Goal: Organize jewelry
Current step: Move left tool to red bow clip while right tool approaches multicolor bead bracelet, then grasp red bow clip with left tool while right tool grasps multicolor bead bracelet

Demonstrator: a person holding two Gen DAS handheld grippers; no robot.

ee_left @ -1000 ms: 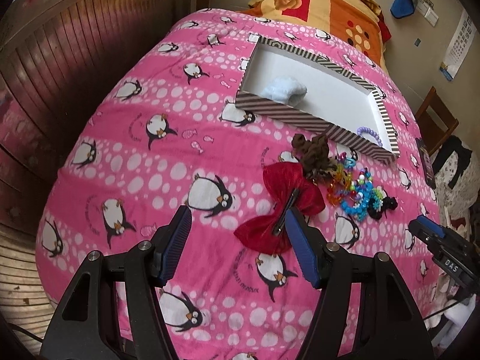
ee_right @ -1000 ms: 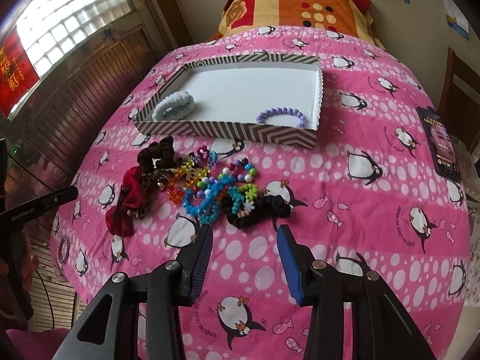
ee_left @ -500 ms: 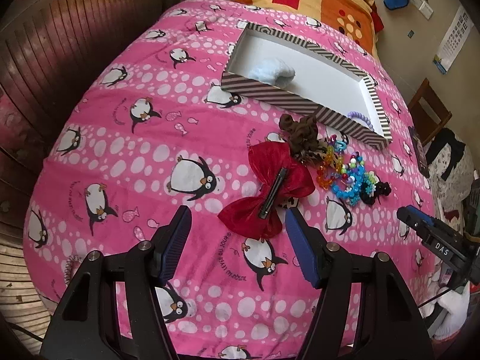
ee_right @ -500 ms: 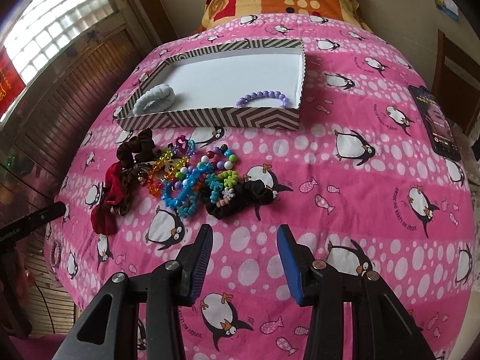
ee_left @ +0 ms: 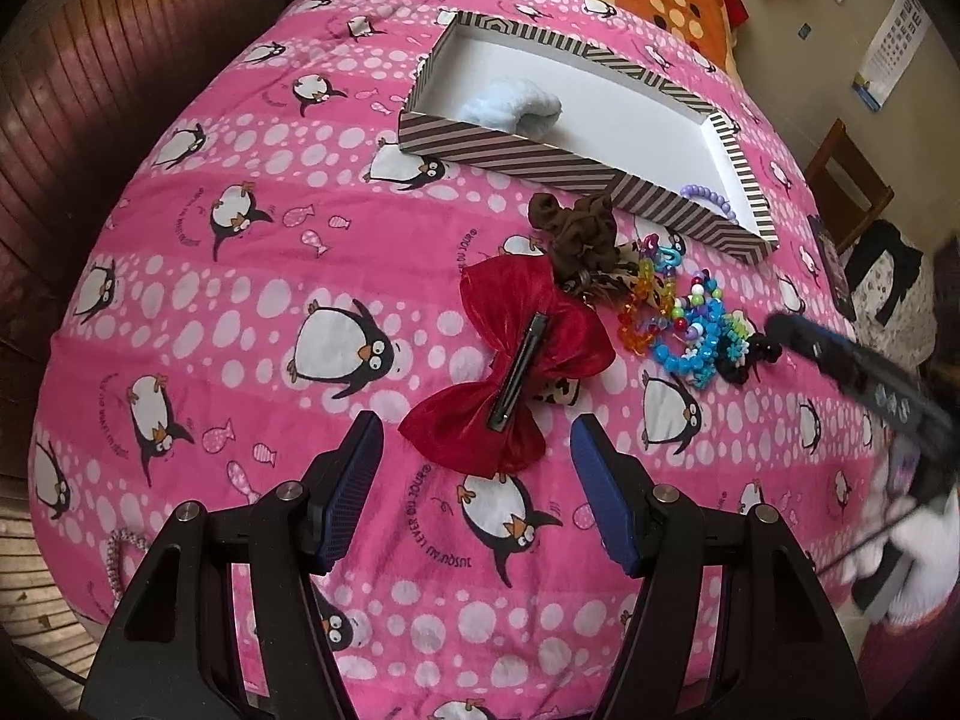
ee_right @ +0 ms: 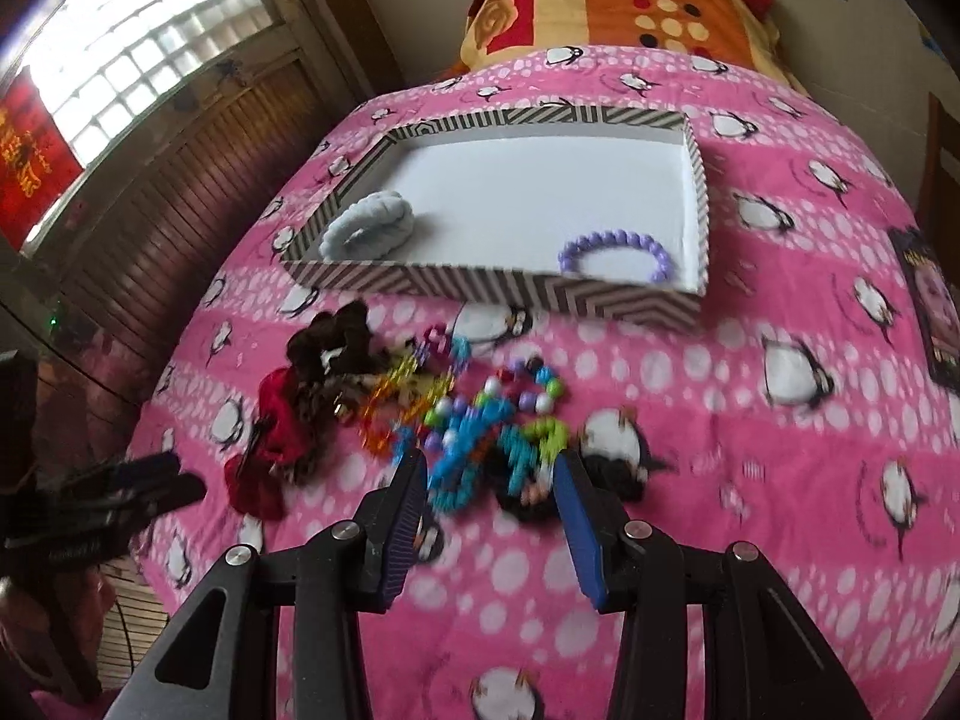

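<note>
A red bow hair clip (ee_left: 522, 360) lies clip side up on the pink penguin blanket. My left gripper (ee_left: 475, 423) is open, and its tips flank the bow's near edge without touching it. Right of the bow sit a brown scrunchie (ee_left: 579, 228), a heap of coloured bead bracelets (ee_left: 684, 324) and a black scrunchie (ee_left: 744, 360). My right gripper (ee_right: 491, 462) is open just above the blue beads (ee_right: 468, 450) and the black scrunchie, with its pads off them. The striped box (ee_right: 480, 288) holds a pale blue scrunchie (ee_right: 369, 228) and a purple bead bracelet (ee_right: 615, 252).
A phone (ee_right: 927, 300) lies on the blanket at the right. An orange patterned quilt (ee_right: 612, 0) is piled at the head of the bed. Wooden panelling (ee_left: 90, 90) runs along the left side, and a wooden chair (ee_left: 846, 180) stands to the right. The bed's edge is close below both grippers.
My right gripper has moved forward onto the near edge of the bead heap, and its view is blurred. My left gripper has come closer to the red bow, whose near edge is now between its tips.
</note>
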